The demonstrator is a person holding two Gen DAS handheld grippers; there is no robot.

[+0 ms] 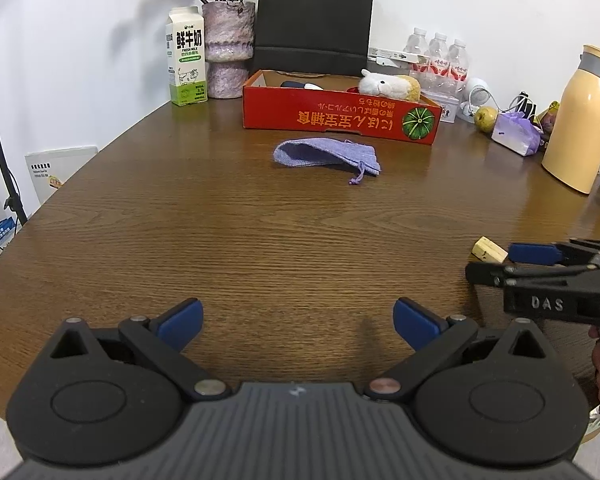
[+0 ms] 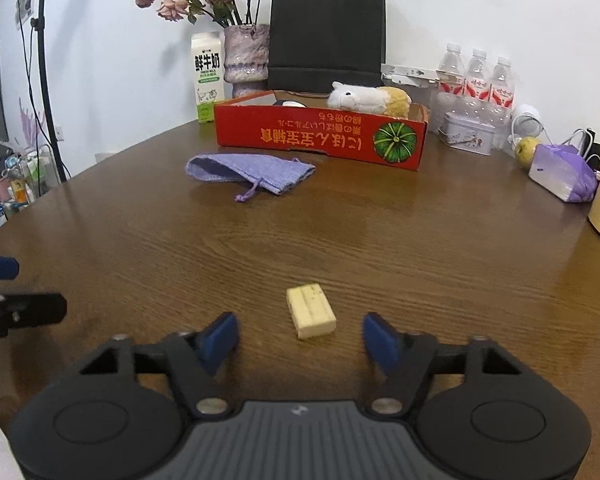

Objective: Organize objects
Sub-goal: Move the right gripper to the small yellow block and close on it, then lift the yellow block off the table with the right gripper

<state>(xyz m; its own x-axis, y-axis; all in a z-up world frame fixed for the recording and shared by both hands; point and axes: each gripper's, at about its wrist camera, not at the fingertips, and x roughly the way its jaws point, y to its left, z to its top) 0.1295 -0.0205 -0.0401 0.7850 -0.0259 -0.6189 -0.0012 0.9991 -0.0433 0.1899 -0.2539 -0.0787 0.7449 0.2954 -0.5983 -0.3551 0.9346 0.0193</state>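
Observation:
A small pale yellow block [image 2: 311, 311] lies on the brown wooden table [image 2: 440, 248], between and just ahead of the blue pads of my right gripper [image 2: 300, 338]; the pads stand apart from it, so the gripper is open. The block [image 1: 489, 249] and the right gripper [image 1: 488, 262] show at the right edge of the left wrist view. My left gripper [image 1: 298, 322] is open over bare table with nothing between its fingers. A purple drawstring pouch [image 2: 252, 171] lies flat mid-table. Behind it stands a red cardboard box [image 2: 320, 140] holding a plush toy [image 2: 370, 100].
A milk carton [image 2: 208, 76], a vase of dried flowers [image 2: 246, 58] and a black paper bag [image 2: 327, 38] line the back wall. Water bottles [image 2: 476, 80], a tin [image 2: 468, 134], a purple bag [image 2: 562, 178] and a yellow jug [image 1: 580, 120] crowd the right side.

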